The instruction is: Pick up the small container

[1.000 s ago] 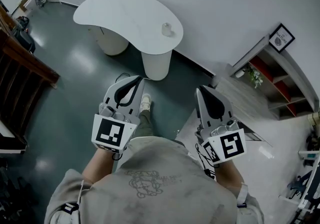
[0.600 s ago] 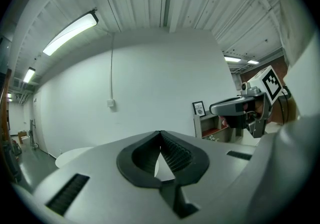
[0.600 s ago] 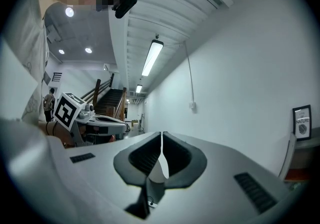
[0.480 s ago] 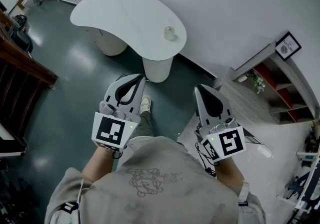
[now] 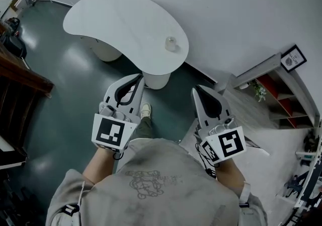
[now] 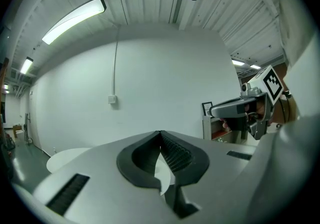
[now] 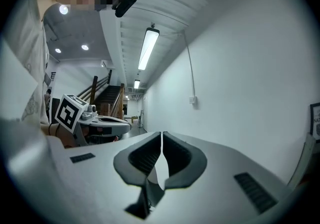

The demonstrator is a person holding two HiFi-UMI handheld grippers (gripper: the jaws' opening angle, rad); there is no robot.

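Note:
A small pale container (image 5: 171,44) stands near the right end of a white kidney-shaped table (image 5: 115,21) ahead of me. My left gripper (image 5: 137,77) is held at waist height, well short of the table, its jaws shut with nothing between them. My right gripper (image 5: 197,90) is level with it to the right, also shut and empty. In the left gripper view the jaws (image 6: 161,135) meet at the tips, with the right gripper (image 6: 247,108) beside. In the right gripper view the jaws (image 7: 161,135) touch too. The container is not in either gripper view.
The table stands on two white pedestals (image 5: 156,80) on a dark green floor, against a white wall. A shelf unit (image 5: 274,86) with a plant and a framed picture (image 5: 293,58) is at the right. A dark wooden stair rail (image 5: 22,76) runs along the left.
The view has moved forward and to the right: the table and container sit lower and closer in the head view. Both grippers keep their pose, shut.

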